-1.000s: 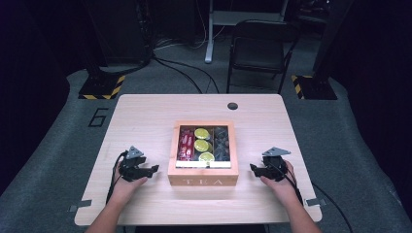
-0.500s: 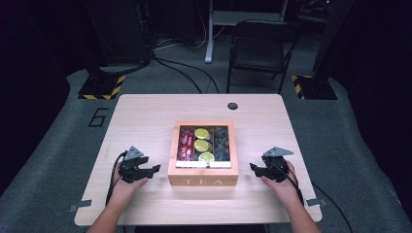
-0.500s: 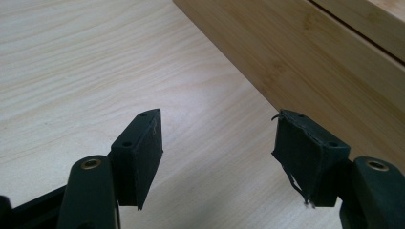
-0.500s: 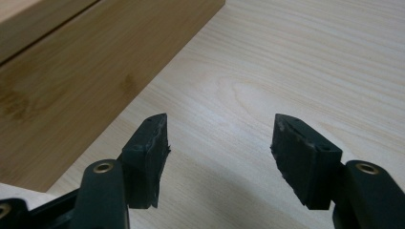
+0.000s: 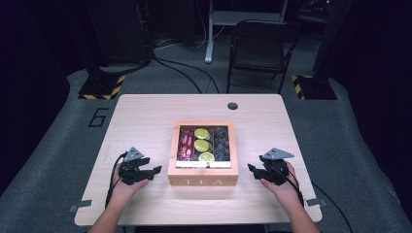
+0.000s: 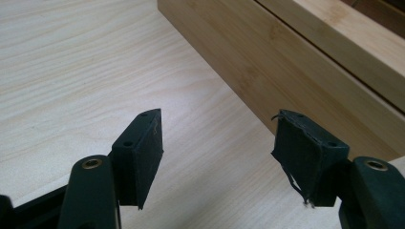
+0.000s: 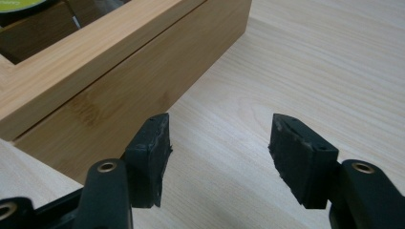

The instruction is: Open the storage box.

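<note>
From my station I count one wooden tea box [image 5: 203, 180] on one table [image 5: 145, 116], three yellow-green round packets [image 5: 202, 144] inside it, two grippers, left gripper [image 5: 154, 171] and right gripper [image 5: 251, 169], and one folding chair [image 5: 257, 48] behind.

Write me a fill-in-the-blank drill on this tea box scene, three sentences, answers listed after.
1. The word on the front of the wooden box reads ____.
2. The box stands between the left tongs and the right tongs, and both pairs hold ____.
3. The round packets in the box's middle compartment are yellow-green; those in its left compartment are ____.

Missing words: TEA; nothing; red
</note>
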`<action>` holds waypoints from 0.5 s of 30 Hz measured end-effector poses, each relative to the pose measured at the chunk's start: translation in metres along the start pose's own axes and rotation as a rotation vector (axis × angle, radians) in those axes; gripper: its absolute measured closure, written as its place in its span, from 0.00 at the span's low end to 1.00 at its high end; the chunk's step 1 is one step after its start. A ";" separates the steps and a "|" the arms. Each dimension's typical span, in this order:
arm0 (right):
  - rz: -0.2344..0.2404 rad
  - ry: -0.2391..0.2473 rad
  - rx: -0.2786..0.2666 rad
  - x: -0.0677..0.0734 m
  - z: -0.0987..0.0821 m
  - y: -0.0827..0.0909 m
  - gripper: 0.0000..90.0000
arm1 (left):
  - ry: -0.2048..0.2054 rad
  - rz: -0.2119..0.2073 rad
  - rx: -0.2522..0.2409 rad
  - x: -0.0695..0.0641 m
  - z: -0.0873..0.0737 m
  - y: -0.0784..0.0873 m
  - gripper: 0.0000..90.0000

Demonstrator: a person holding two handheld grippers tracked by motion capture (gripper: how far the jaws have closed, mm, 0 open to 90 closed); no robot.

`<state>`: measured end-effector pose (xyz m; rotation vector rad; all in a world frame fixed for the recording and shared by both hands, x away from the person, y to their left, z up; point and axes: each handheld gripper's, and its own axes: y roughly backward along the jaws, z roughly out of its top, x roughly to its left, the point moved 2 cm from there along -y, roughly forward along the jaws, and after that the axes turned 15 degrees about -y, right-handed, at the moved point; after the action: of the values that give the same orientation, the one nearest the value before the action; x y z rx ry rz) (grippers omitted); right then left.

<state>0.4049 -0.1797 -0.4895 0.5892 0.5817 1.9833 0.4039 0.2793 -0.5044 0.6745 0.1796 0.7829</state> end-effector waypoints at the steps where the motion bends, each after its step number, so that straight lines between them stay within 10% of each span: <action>1: 0.000 -0.009 0.004 0.001 0.000 0.001 0.44 | 0.005 -0.001 -0.004 0.000 0.001 0.002 0.38; 15: 0.069 0.006 -0.054 0.022 0.001 0.020 0.43 | 0.010 -0.008 -0.043 -0.013 0.009 0.017 0.39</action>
<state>0.3829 -0.1683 -0.4725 0.5770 0.5159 2.0596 0.3880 0.2746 -0.4885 0.6289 0.1742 0.7808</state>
